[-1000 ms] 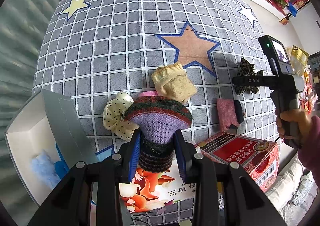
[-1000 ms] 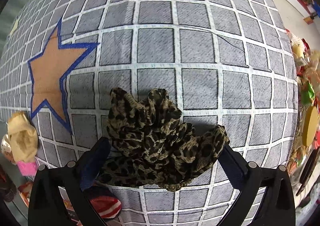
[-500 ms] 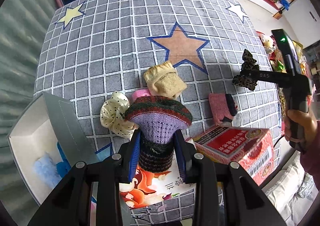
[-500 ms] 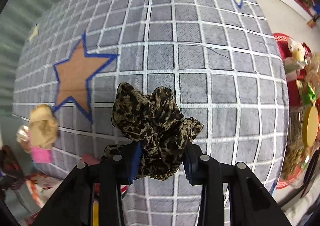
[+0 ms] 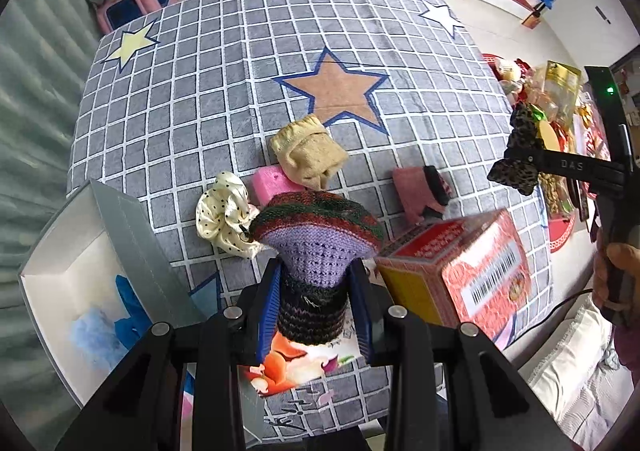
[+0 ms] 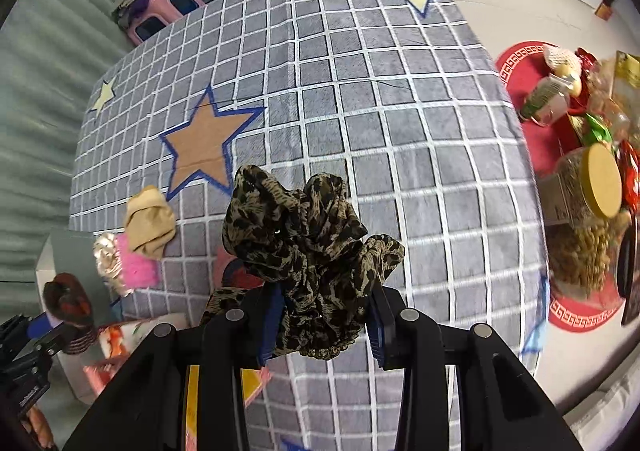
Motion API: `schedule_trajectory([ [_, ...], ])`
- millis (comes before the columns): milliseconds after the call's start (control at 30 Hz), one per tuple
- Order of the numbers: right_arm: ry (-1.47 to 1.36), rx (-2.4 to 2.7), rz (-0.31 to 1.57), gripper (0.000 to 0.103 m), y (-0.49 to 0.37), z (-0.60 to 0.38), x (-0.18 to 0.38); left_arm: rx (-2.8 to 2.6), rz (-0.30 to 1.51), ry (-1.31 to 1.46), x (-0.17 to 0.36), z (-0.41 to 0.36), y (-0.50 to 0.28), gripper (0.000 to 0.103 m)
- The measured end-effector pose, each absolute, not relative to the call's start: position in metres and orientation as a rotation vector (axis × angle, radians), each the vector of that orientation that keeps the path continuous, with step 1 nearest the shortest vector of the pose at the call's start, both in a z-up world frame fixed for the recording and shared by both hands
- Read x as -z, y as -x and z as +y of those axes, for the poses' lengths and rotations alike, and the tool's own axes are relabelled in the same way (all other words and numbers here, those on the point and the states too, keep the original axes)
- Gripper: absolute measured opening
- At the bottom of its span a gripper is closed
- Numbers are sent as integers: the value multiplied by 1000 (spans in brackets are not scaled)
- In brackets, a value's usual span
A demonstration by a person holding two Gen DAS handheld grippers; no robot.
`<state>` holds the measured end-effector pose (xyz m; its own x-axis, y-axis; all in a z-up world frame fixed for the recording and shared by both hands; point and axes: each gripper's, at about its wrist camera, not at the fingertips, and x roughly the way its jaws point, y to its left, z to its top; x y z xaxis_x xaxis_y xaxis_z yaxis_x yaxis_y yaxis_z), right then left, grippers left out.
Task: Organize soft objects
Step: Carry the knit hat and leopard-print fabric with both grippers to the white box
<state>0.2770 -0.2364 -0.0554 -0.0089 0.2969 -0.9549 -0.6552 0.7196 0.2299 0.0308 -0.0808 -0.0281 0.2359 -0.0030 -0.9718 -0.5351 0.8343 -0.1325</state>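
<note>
Here, each of your grippers carries something soft.
Left gripper [image 5: 316, 307] pinches a light, squashy knitted sock [image 5: 316, 247] mid-body; right gripper [image 6: 324, 319] pinches a floppy leopard-print scrunchie [image 6: 304, 247] by its gathered base.

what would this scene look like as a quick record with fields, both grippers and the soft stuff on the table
left gripper: shut on the knitted hat, held above the table
right gripper: shut on the leopard scrunchie, lifted off the cloth
tablecloth: grey grid with stars
still on cloth: beige sock, pink sponge, cream dotted scrunchie, pink sock
white box: open, at table's left edge, blue soft items inside
red box: at near edge
</note>
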Motion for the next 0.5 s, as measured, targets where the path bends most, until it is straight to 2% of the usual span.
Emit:
schedule_trajectory([
  [500,307,-725,1377,38,-210,-274,26,-282,1296,452,23,-118,10,36],
])
